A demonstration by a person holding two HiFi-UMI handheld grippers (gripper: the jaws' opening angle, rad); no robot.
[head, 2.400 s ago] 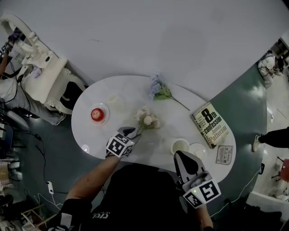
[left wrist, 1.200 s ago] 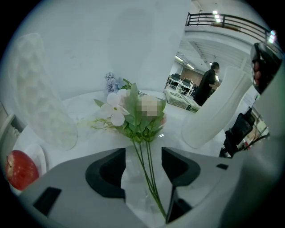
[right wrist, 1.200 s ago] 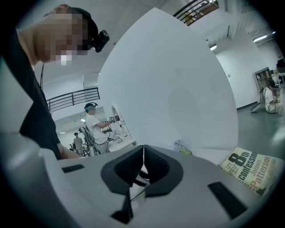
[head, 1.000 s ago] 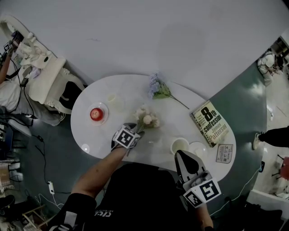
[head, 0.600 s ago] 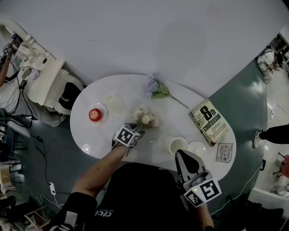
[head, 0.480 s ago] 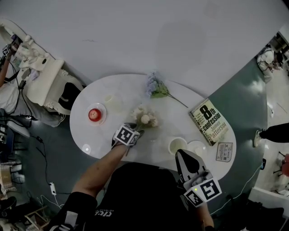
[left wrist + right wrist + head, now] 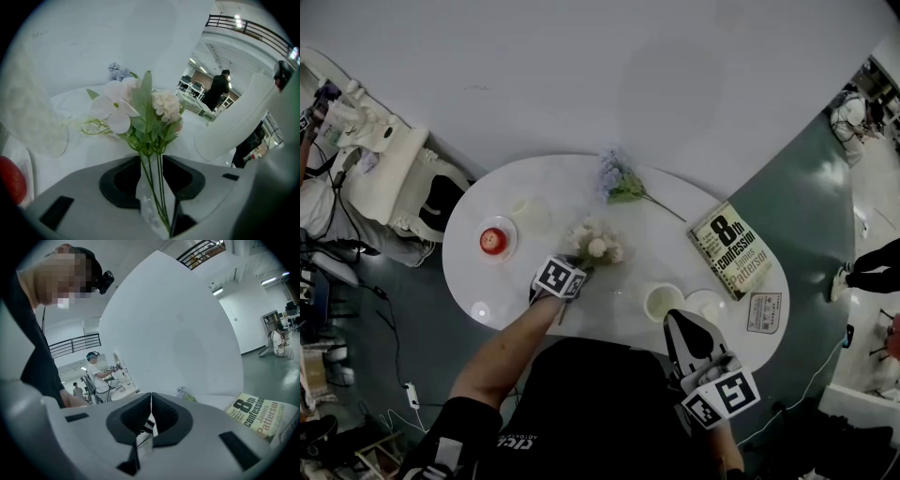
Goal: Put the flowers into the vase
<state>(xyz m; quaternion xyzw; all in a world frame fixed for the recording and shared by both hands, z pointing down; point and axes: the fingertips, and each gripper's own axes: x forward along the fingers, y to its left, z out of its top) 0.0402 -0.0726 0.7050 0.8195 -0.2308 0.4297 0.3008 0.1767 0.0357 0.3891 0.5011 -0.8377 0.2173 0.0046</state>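
Note:
A bunch of white and pale pink flowers [image 7: 593, 246] lies on the white oval table [image 7: 581, 187]. Its green stems [image 7: 152, 178] run between the jaws of my left gripper [image 7: 577, 267], which points steeply down at them. Those jaws are closing and a little gap still shows beside the stems. A blue flower [image 7: 617, 181] with a long stem lies farther back. A white cup-shaped vessel [image 7: 661, 302] stands near the front edge, and a clear glass [image 7: 530, 211] at the left. My right gripper [image 7: 689, 336] hangs shut and empty at the table's front edge, its pads [image 7: 151, 416] together.
A red apple on a small plate [image 7: 492, 241] sits at the table's left. A book [image 7: 733, 248] and a small card [image 7: 764, 312] lie at the right end, with a white round lid [image 7: 710, 307] beside the cup. A white chair [image 7: 389, 173] stands beyond the left end.
My left gripper has shifted a little to the right onto the stems of the white bunch and its jaws have narrowed. The right gripper has stayed where it was.

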